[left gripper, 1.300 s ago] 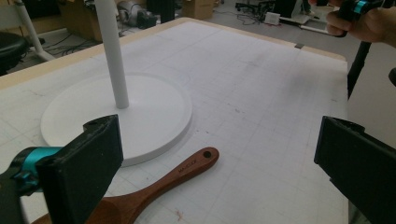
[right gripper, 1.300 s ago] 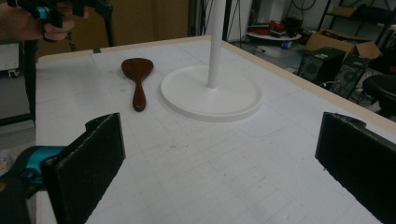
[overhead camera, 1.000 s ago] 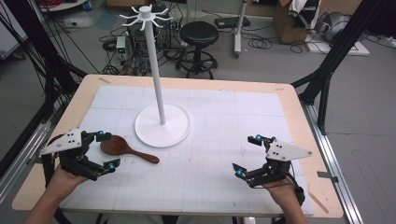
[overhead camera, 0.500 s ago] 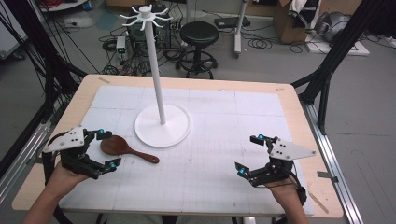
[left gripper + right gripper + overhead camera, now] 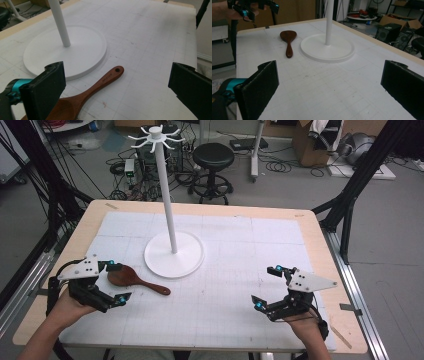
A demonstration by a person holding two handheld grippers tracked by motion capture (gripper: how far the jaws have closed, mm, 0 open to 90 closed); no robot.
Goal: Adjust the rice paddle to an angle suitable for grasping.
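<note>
Left gripper [image 5: 114, 281]: black frame, grey three-cornered plate on top with small dark holes, teal-blue fittings at the jaw mounts, black cable trailing back along the forearm. Right gripper [image 5: 265, 287]: same build, grey plate, teal accents, black strap at the wrist. Jaw pads are flat black rectangular blocks [image 5: 52, 87], matte and slightly scuffed. Forearms bare, no sleeves.

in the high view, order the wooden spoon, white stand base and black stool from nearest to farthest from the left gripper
1. Wooden spoon: just beside the left gripper, toward table centre.
2. White stand base: farther in, mid-table.
3. Black stool: on the floor beyond the table's far edge.
</note>
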